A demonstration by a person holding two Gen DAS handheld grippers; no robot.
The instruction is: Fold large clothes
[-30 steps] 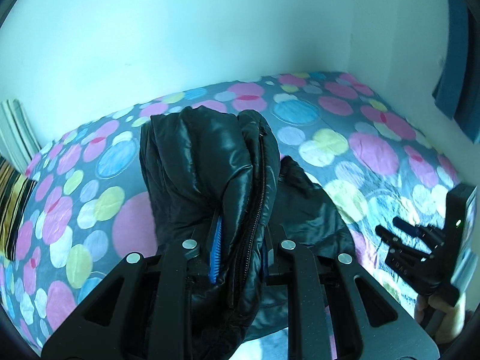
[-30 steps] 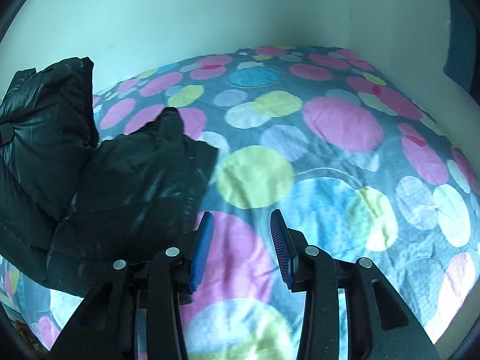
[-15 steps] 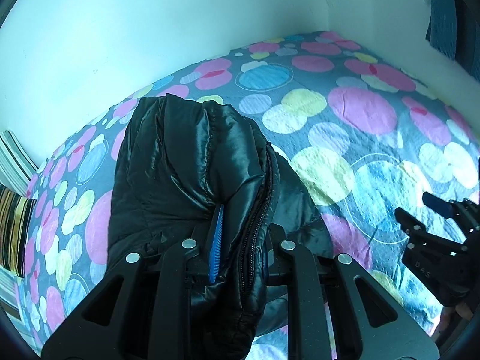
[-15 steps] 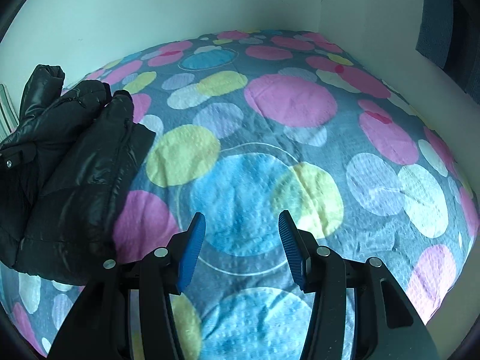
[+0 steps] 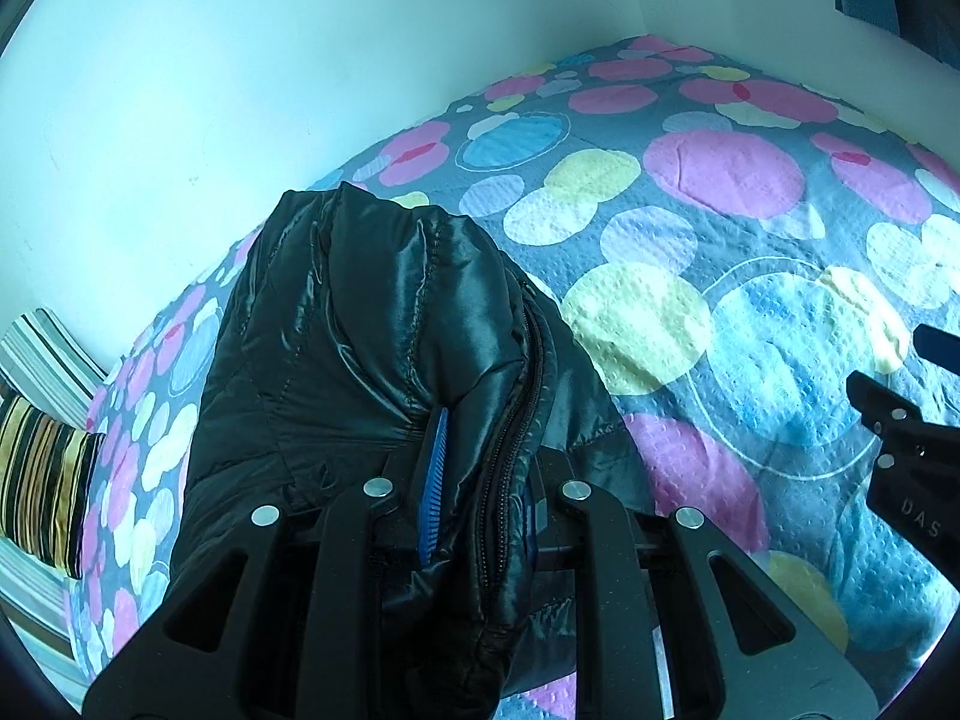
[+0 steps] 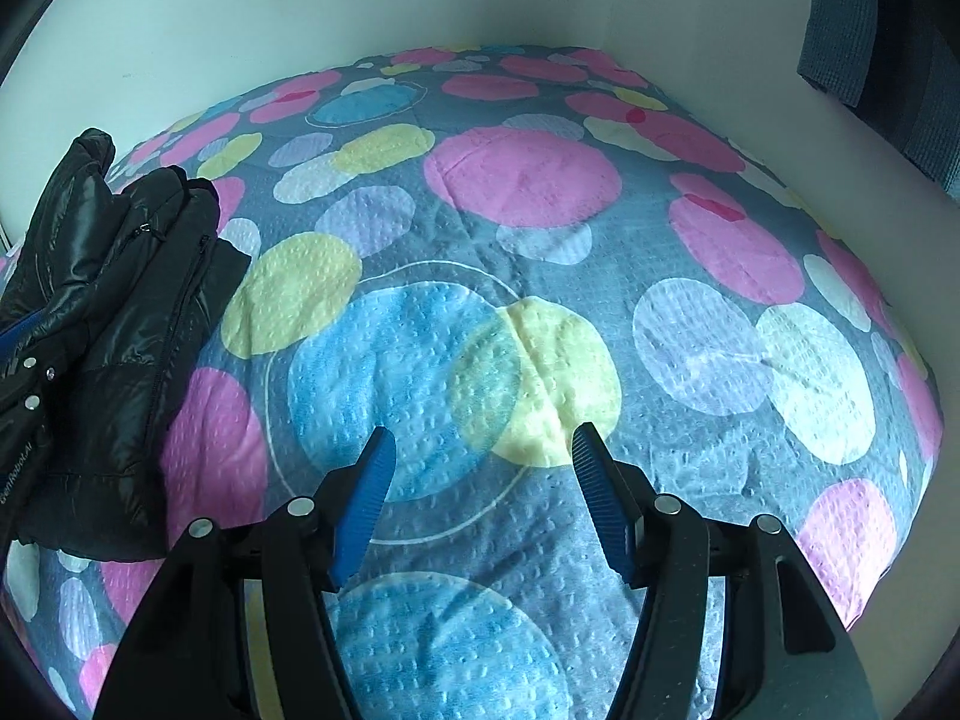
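A shiny black puffer jacket [image 5: 372, 348] is bunched up on the bed, its zipper edge running toward the camera. My left gripper [image 5: 474, 480] is shut on a fold of that jacket by the zipper, with one blue pad [image 5: 433, 474] showing. In the right wrist view the same jacket [image 6: 114, 312] lies at the left edge. My right gripper [image 6: 480, 450] hangs over bare bedspread, its jaws opening with nothing between them. Its black body [image 5: 906, 456] shows at the right edge of the left wrist view.
The bed carries a grey spread with pink, yellow and blue circles [image 6: 540, 180]. White walls meet in a corner behind it. A striped pillow [image 5: 42, 468] lies at the left end. A dark blue curtain [image 6: 888, 42] hangs at the upper right.
My left gripper has carried the jacket lower and toward the bed's right side. The right gripper's jaws have spread wider and it has shifted right, leaving the jacket at its left edge.
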